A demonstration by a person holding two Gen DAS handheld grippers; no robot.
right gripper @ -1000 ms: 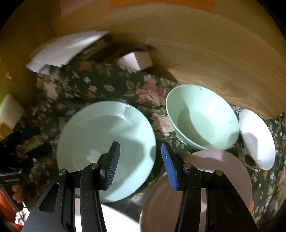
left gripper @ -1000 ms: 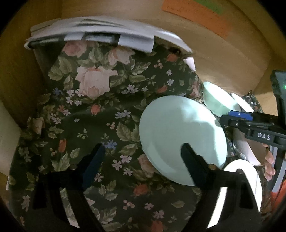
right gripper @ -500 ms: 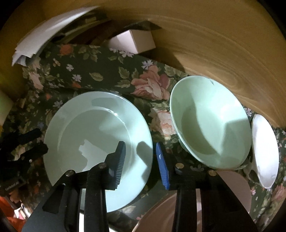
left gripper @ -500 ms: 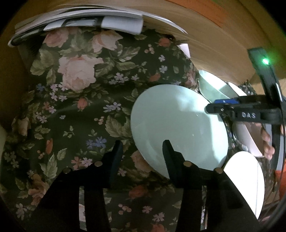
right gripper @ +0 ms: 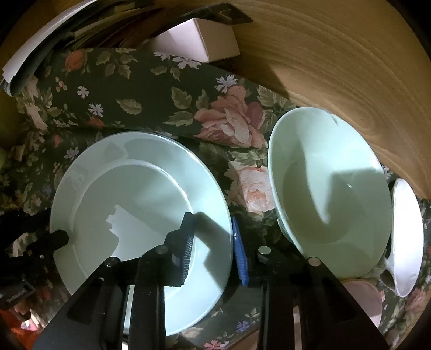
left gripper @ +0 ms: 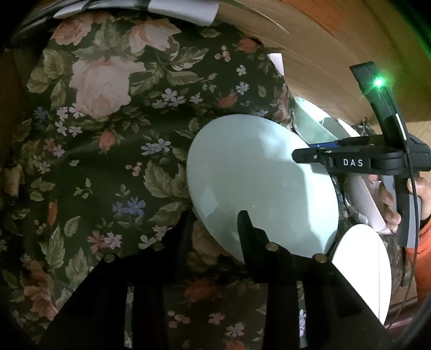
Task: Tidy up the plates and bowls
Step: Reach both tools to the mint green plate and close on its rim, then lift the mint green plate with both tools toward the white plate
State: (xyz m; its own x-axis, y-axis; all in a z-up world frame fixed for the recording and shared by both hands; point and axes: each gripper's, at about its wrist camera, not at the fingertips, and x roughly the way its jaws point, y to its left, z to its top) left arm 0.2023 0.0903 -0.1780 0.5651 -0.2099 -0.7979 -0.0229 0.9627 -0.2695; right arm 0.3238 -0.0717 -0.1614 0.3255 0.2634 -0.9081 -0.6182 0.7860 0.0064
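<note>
A pale green plate (left gripper: 256,175) (right gripper: 134,193) lies on a dark floral cloth (left gripper: 107,134). My left gripper (left gripper: 215,228) straddles its near left rim, one finger outside on the cloth and one over the plate. Its jaws are closing and still stand a little apart. My right gripper (right gripper: 214,247) straddles the opposite rim, with the black finger over the plate and the blue pad just outside the edge. Its jaws are closing too. In the left wrist view the right gripper (left gripper: 301,153) reaches in from the right. A pale green bowl (right gripper: 328,188) stands right of the plate.
A white bowl (right gripper: 406,234) leans beside the green bowl, and a pink plate (right gripper: 363,298) lies below them. A white plate (left gripper: 363,269) sits at the lower right. A wooden wall (right gripper: 336,53) runs behind, with a white box (right gripper: 199,43) and stacked papers (left gripper: 183,10) against it.
Both grippers' jaws have narrowed a lot around the green plate's rims. The right gripper has moved in lower and closer to the plate's right edge; the left has tilted further down.
</note>
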